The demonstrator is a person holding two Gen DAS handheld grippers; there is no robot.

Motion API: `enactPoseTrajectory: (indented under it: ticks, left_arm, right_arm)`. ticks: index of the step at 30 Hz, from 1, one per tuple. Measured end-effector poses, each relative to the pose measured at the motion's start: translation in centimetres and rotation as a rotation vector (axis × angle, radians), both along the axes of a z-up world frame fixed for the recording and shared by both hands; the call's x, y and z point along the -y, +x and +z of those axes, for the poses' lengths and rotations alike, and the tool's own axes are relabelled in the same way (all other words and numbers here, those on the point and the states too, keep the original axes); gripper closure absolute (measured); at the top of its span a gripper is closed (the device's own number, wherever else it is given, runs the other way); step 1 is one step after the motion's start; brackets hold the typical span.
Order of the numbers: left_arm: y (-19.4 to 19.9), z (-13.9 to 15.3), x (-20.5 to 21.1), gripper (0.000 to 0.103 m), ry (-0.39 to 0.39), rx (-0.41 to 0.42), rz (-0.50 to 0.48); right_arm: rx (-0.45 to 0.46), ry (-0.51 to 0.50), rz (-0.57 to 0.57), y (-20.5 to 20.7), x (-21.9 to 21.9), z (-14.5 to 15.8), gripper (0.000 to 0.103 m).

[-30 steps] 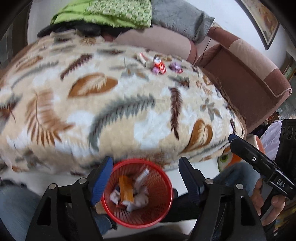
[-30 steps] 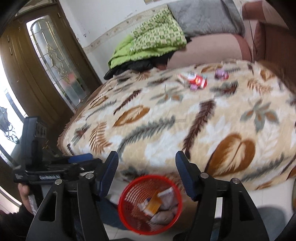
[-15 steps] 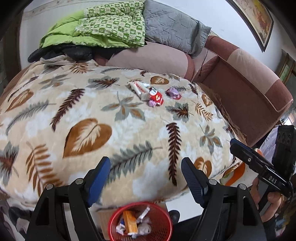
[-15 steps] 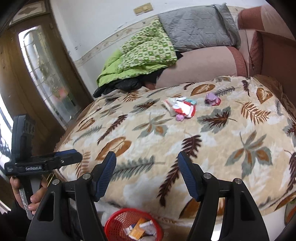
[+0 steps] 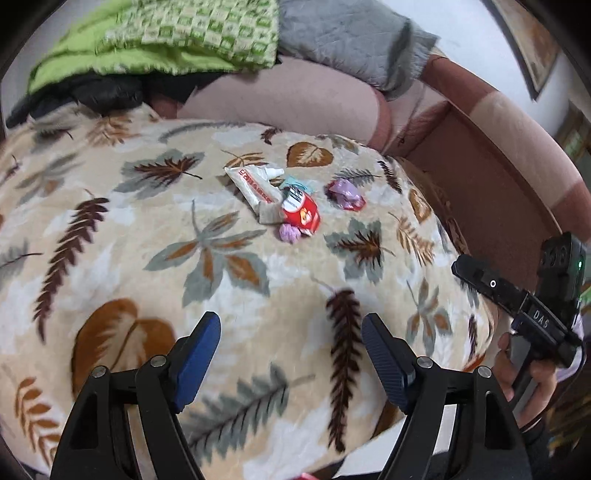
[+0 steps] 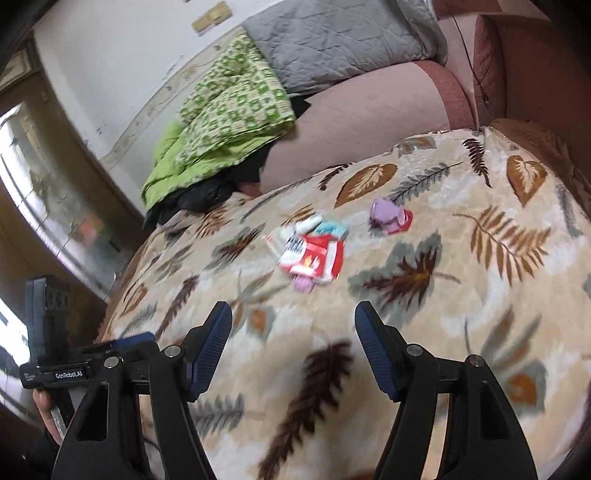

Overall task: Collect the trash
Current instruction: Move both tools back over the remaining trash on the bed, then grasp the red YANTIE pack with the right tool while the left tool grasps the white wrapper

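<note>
A small heap of litter lies on the leaf-patterned blanket (image 5: 110,258): a white tube with red print (image 5: 255,186), a red packet (image 5: 301,212), a small purple wrapper (image 5: 290,232) and a crumpled purple-and-red wrapper (image 5: 345,194). My left gripper (image 5: 290,325) hovers open above the blanket, short of the heap, with nothing between its blue pads. The right wrist view shows the same red packet (image 6: 314,258), the purple wrapper (image 6: 388,214) and the white tube (image 6: 295,229). My right gripper (image 6: 293,312) is open and empty too, just short of the packet.
Only a sliver of the red waste basket (image 5: 306,476) shows at the bottom edge. A green quilt (image 5: 166,40) and a grey quilt (image 5: 351,33) are piled on the pink sofa back (image 5: 295,99). A brown armrest (image 5: 498,166) rises on the right. A hand (image 5: 524,369) holds the other gripper's handle.
Both grippers have travelled from over the red basket forward across the blanket toward the litter. The basket has slipped out under the bottom edge and the heap looks much larger.
</note>
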State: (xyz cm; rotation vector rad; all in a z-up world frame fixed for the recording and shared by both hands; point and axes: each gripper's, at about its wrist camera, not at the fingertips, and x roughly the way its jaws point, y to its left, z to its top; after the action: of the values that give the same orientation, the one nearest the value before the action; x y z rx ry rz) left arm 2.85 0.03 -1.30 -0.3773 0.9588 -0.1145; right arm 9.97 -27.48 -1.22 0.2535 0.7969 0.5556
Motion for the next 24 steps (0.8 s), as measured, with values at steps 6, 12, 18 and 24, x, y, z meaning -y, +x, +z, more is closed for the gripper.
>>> enactPoseTrajectory:
  ticks: [6,12,18,24]
  left_arm:
    - [7.6,-2.1,-2.5,0.021,-0.071,-0.027,0.078]
    - [13.3,-5.0,-4.6,0.021,-0.131,-0.059,0.127]
    - [16.2,-7.6,-5.6,0.021,-0.183,-0.083,0.140]
    - [17.7,-9.1,-6.7,0.021,-0.196,-0.093,0.168]
  right_arm:
    - [0.000,0.075,0.080,7.0,-2.6,-3.3,0.035]
    - [-0.090,0.109,0.116,11.8,-5.9,-8.8,0.031]
    - [-0.126,0.076,0.112,15.1,-9.0,-11.3,0.023]
    - [-0.122,-0.023,0.036,16.3,-10.3,-12.7,0.023]
